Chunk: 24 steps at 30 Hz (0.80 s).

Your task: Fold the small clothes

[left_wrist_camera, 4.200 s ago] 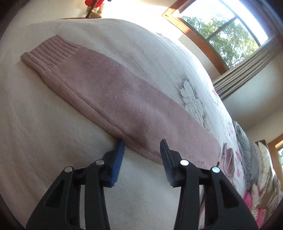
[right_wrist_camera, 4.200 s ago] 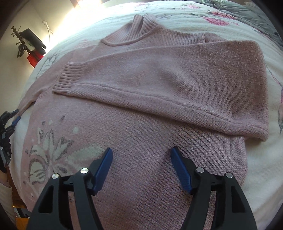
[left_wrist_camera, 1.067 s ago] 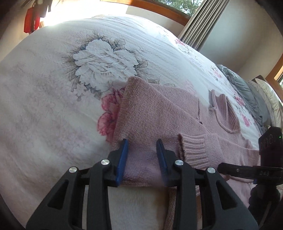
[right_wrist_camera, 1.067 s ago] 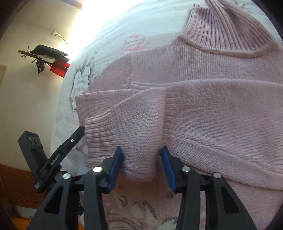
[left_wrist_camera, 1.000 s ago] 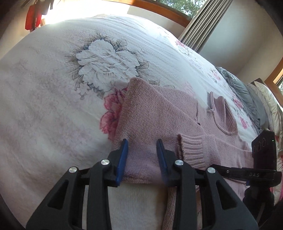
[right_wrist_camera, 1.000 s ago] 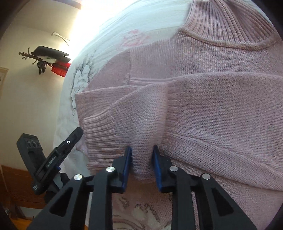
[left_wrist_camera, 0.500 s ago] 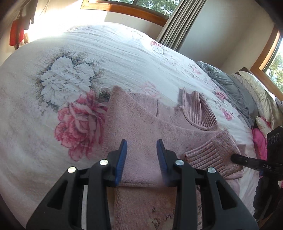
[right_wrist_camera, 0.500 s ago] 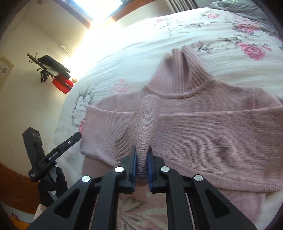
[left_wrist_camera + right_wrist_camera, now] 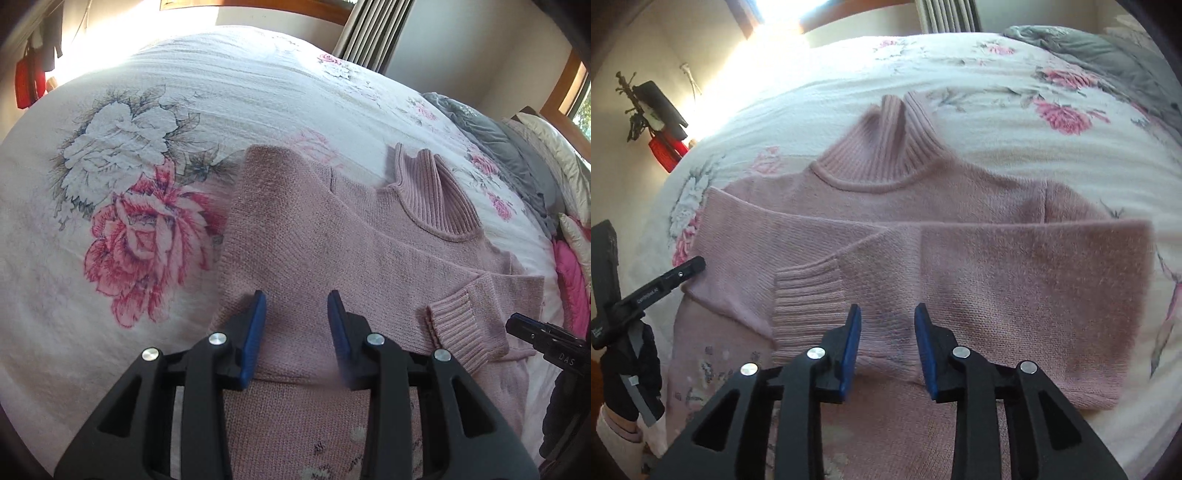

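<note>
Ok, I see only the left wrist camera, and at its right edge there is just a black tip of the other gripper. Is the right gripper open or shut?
Observer: Open. The right wrist view shows the right gripper with its jaws apart over the sleeve, gripping nothing.
Operator: And the far side of the sweater, which my view cuts off?
Observer: The pink sweater ends there in a straight folded edge, and that sleeve lies flat across the body, with its ribbed cuff beside the jaws.
Operator: Does that camera see my side?
Observer: Yes. The left gripper shows at its left edge, held by a hand in a dark glove.
</note>
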### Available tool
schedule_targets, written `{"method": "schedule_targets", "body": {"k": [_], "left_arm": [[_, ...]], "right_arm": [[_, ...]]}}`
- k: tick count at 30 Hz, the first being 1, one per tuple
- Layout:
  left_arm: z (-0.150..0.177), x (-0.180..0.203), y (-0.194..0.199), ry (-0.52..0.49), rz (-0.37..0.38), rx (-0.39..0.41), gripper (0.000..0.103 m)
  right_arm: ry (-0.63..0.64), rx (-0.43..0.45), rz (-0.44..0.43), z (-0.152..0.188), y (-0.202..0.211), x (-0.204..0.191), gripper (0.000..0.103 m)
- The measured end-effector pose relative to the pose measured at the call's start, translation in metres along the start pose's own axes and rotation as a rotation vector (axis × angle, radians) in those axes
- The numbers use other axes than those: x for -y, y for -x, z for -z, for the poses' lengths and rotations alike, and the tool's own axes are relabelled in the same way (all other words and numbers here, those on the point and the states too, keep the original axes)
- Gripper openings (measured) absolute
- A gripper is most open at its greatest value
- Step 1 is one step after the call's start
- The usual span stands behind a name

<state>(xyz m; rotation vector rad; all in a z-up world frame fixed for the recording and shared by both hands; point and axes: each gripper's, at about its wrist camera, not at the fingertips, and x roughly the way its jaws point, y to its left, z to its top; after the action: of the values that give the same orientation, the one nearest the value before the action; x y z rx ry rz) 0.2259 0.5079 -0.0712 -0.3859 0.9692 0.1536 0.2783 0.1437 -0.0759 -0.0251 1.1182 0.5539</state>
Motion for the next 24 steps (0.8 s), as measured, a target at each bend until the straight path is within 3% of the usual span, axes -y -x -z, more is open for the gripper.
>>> {"method": "schedule_targets", "body": {"k": [2,6,9,11,12,15,17,20,24], "left_arm": [[-0.002,0.009,0.009,-0.02,0.018,0.021,0.036],[-0.003,0.032,0.007,-0.077,0.043,0.01,0.039],[0.0,0.032,-0.008,-0.07,0.049,-0.029,0.039],[0.003,0.023,-0.02,-0.037,0.057,-0.064,0.039],[0.005,0.017,-0.026,-0.012,0.06,-0.077,0.039],[0.009,0.002,-0.031,0.034,0.11,-0.075,0.034],[0.009,-0.001,-0.031,0.034,0.117,-0.076,0.032],[0.01,0.0,-0.031,0.025,0.111,-0.078,0.031],[0.011,0.002,-0.031,0.023,0.103,-0.073,0.031]], "right_arm": [[0.04,-0.02,-0.047,-0.002,0.002,-0.019,0.032],[0.109,-0.099,-0.042,-0.002,-0.023,-0.064,0.04],[0.123,-0.136,0.001,0.002,-0.048,-0.088,0.055],[0.132,-0.154,0.078,0.004,-0.064,-0.094,0.057],[0.144,-0.162,0.116,0.005,-0.07,-0.097,0.055],[0.15,-0.159,0.17,0.006,-0.079,-0.094,0.035],[0.119,-0.15,0.138,0.004,-0.074,-0.085,0.013],[0.029,-0.124,0.024,0.001,-0.053,-0.062,0.01],[-0.039,-0.052,-0.037,-0.001,-0.013,-0.028,0.01]]}}
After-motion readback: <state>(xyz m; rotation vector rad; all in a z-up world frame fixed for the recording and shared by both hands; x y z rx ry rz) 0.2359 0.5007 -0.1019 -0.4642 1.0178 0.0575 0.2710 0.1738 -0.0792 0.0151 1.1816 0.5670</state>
